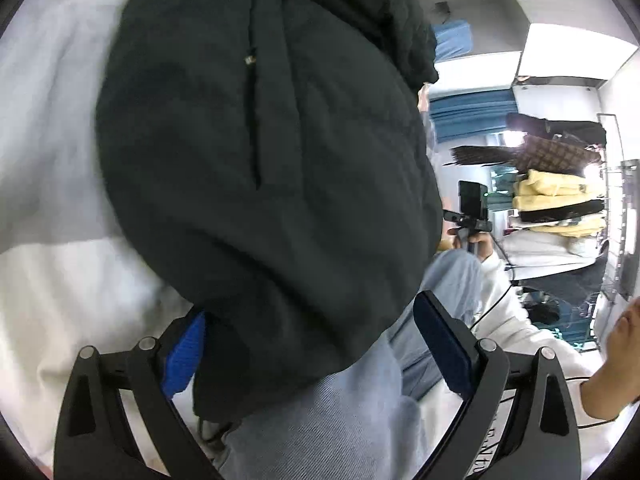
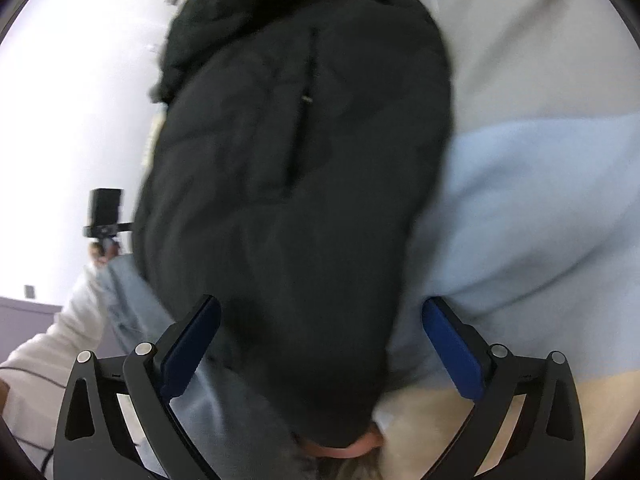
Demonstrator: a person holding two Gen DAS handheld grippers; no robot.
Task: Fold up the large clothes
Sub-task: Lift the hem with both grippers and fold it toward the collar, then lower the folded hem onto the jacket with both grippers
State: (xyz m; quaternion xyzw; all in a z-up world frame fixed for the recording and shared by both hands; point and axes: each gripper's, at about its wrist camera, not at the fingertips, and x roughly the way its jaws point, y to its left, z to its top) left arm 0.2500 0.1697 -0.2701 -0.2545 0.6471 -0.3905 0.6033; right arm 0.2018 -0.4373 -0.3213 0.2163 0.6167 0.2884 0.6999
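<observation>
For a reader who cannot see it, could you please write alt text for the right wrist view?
A bulky black jacket fills the middle of the blurred fisheye view, its lower end between the wide-open blue-padded fingers of the right gripper. Pale blue and grey bedding lies to the right.

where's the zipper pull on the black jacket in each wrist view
Left wrist: zipper pull sits upper left of centre on the black jacket, atop a dark seam.
Right wrist: zipper pull upper centre, on the same seam.
Shared landmark: black phone on a stand.
</observation>
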